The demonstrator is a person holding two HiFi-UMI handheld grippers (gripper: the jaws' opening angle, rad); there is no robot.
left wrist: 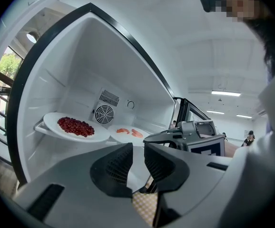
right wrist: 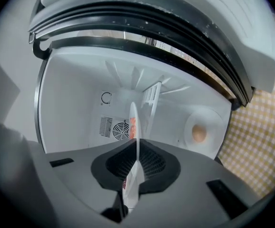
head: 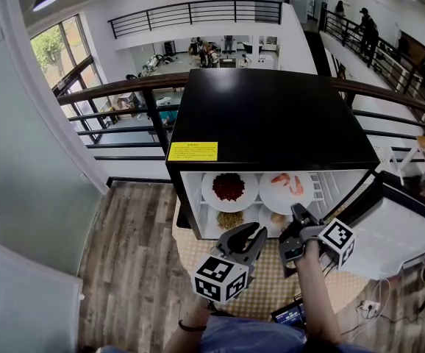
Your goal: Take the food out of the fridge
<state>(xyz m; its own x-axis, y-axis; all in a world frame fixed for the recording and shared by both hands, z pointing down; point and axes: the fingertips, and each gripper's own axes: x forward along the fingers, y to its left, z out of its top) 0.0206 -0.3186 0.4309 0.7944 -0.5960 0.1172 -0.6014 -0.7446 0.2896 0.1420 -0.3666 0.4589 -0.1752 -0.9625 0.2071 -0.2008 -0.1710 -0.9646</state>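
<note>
Pinching the shrimp plate (head: 282, 204) in the fridge (head: 271, 120) are right gripper (right wrist: 136, 147) fingers; left gripper (left wrist: 138, 150) fingers stand apart.

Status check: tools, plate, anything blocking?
Right tool shut on shrimp plate rim, plate on upper shelf. Left tool open, empty, outside fridge. Door open; nothing seen blocking.

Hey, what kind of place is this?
Probably an upper gallery in an open-plan office or lab: a dark railing overlooks people at desks on a lower floor, and a black mini fridge stands open on a checked mat.
</note>
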